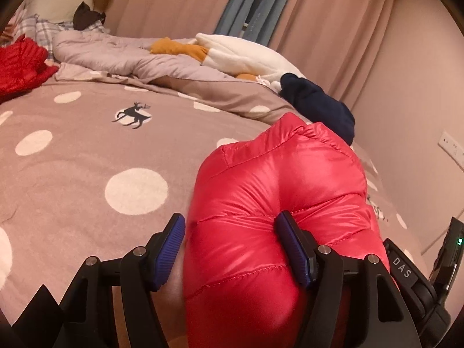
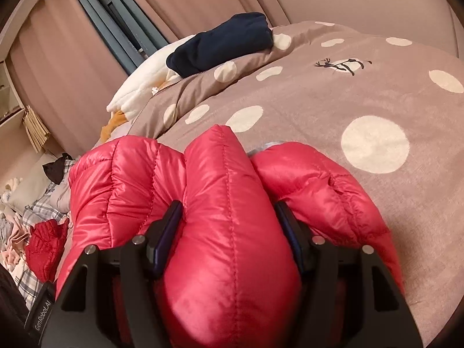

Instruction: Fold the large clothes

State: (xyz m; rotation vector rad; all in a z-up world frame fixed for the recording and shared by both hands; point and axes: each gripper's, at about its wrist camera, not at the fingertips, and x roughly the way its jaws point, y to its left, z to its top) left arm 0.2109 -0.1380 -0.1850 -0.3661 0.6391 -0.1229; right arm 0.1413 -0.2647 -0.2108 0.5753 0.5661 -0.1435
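A shiny red puffer jacket (image 1: 278,191) bulges over a brown bed cover with white dots (image 1: 87,150). My left gripper (image 1: 232,240) has a fold of the jacket between its blue pads; the right pad presses into it, while a small gap shows at the left pad. In the right wrist view the same jacket (image 2: 226,203) fills the space between the fingers of my right gripper (image 2: 229,223), both pads pressed into a thick quilted fold. The jacket hangs past both sides of each gripper.
A folded navy garment (image 1: 319,101) lies at the far edge of the bed, beside a white and orange plush (image 1: 243,55). A second red garment (image 1: 20,63) lies at the far left by a grey quilt (image 1: 116,58). Pink curtains and a wall stand behind.
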